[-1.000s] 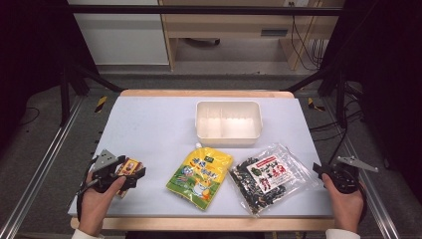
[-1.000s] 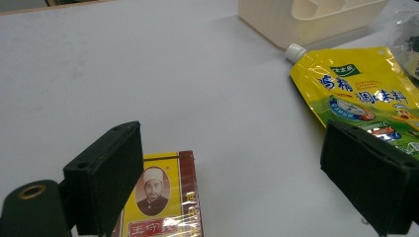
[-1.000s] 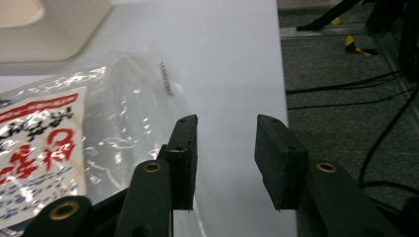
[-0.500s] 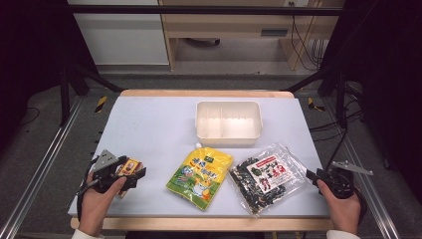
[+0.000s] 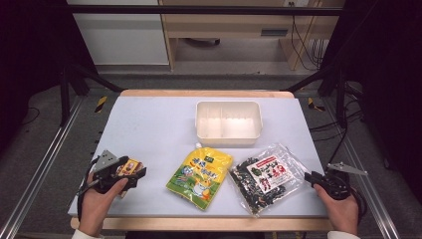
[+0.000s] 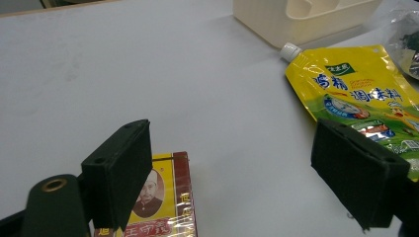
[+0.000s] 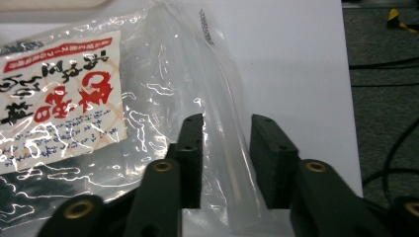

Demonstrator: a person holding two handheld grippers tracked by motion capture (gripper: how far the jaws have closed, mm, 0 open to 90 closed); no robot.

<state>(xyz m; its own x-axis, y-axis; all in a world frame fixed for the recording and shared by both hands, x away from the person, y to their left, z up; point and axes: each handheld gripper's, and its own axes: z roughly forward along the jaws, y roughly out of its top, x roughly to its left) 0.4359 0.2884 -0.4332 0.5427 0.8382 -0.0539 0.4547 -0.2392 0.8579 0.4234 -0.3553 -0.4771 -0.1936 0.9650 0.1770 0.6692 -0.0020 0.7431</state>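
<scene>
- Clear crinkly film is what my right gripper [image 5: 314, 178] is set to take: in the high view the seaweed bag [image 5: 265, 177] lies flat near the front right of the table [image 5: 149, 129], long axis running diagonally from front-left to back-right, its label facing up. The yellow spout pouch [image 5: 200, 176] lies just beside it on the left, and the white two-part tub [image 5: 228, 123] stands behind both. My left gripper [image 5: 133, 173] sits at the front left over a small red-and-yellow box [image 5: 128, 167].
- Left gripper view: jaws wide apart and holding nothing. The box [image 6: 160, 202] lies under the left-hand jaw rather than centred in the gap, its long side running along the jaws. If I closed from here I judge the jaw would push or tip the box instead of clamping it.
- Right gripper view: jaws partly open, straddling a raised fold at the bag's [image 7: 148, 98] empty edge, not yet pinched. My worry is that slick film slides out, or that a pinch this far from the contents lets the loaded end swing and drag against the pouch.
</scene>
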